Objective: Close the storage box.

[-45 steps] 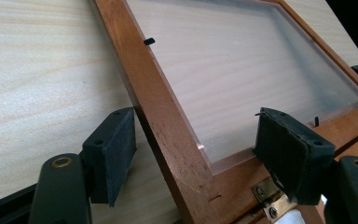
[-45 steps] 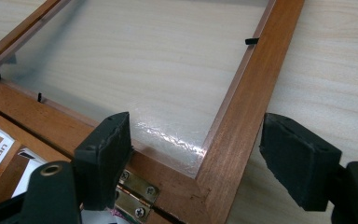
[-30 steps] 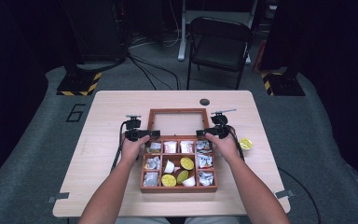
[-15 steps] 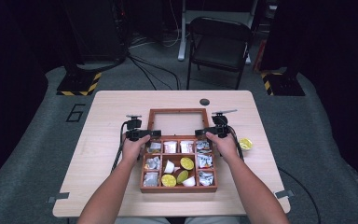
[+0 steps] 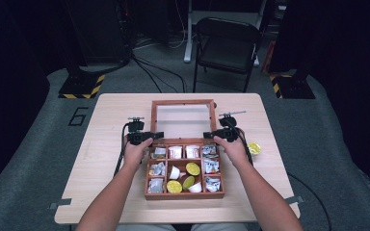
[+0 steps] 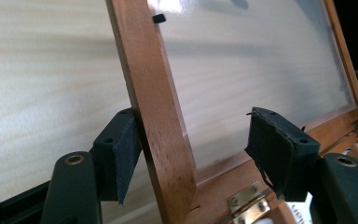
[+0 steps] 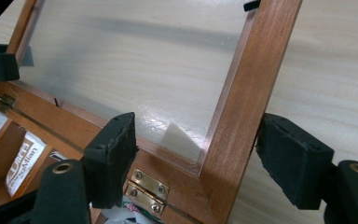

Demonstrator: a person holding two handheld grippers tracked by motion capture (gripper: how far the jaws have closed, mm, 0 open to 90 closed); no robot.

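Observation:
A wooden compartment box (image 5: 147, 179) lies near the table's front, its glass-paned lid (image 5: 182, 102) swung open and lying back. My left gripper (image 5: 153, 135) straddles the lid's left rail (image 6: 154, 93) by the hinge. Its jaws have just been closing: the left pad (image 6: 123, 154) touches the rail's outer side, while the right pad (image 6: 272, 149) hangs over the glass, apart. My right gripper (image 5: 215, 134) straddles the lid's right rail (image 7: 251, 84). Its jaws have also just been closing, with the pads (image 7: 114, 151) still a little off the wood. Both grippers (image 6: 198, 154) (image 7: 200, 154) are open.
The box holds several sachets (image 5: 175, 152), yellow cups (image 5: 192, 168) and white cups (image 5: 174, 172). One yellow cup (image 5: 254, 147) sits on the table right of the box. A folding chair (image 5: 229, 48) stands beyond the table's far edge.

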